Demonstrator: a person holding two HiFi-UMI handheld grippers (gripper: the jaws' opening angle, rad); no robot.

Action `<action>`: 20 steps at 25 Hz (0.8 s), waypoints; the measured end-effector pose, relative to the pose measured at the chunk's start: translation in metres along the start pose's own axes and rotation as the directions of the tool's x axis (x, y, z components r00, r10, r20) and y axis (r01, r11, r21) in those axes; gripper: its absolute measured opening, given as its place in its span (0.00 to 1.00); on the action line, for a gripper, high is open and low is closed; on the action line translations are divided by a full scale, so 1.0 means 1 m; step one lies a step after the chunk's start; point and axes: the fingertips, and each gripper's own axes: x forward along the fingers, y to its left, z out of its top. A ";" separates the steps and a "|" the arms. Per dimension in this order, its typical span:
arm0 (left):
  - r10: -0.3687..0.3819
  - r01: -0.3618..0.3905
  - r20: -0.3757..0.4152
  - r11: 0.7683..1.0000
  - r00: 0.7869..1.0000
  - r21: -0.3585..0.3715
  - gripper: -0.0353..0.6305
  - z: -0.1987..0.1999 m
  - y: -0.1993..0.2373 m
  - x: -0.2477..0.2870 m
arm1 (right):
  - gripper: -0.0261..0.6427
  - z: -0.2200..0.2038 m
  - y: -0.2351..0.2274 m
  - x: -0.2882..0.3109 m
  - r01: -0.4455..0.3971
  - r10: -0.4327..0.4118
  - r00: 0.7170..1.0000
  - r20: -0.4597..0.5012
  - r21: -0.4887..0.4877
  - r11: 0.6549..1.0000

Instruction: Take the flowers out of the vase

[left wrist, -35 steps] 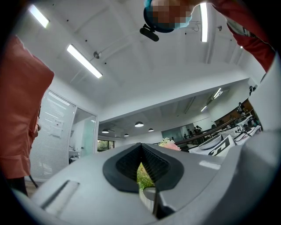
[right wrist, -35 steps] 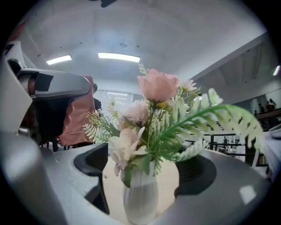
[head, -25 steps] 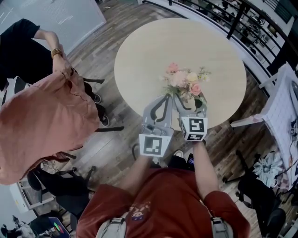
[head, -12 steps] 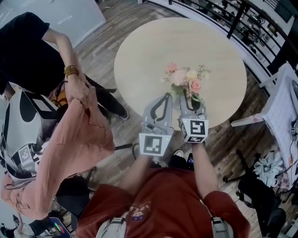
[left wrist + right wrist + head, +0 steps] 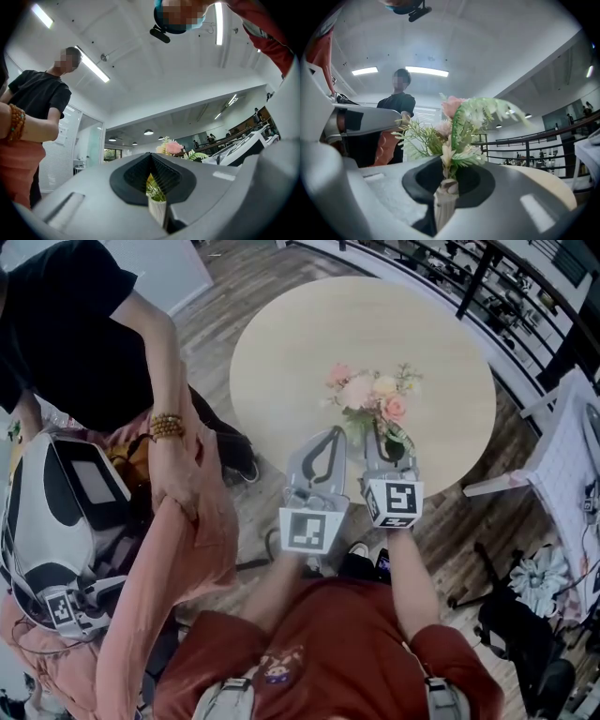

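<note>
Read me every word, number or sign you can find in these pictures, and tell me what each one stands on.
No word or number can be read in any view.
Left cube: a black-and-white square pattern, no letters.
Right cube: the same kind of pattern, no letters.
Small marker on the white device at lower left: pattern only.
Shirt print: too small and blurred to read.

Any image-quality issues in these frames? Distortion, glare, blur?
Head view: fisheye bows the round table; flowers sharp, lighting even. Left gripper view: heavy barrel distortion, dark corners, ceiling strip light blown out, near jaws soft. Right gripper view: dark corners too, fern frond soft. Faces mosaicked in both gripper views.
</note>
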 end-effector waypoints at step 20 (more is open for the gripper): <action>-0.001 0.001 0.015 1.000 1.000 -0.023 0.06 0.000 0.022 0.004 | 0.11 0.092 0.009 0.003 -0.010 0.006 0.980 0.198 0.016 1.000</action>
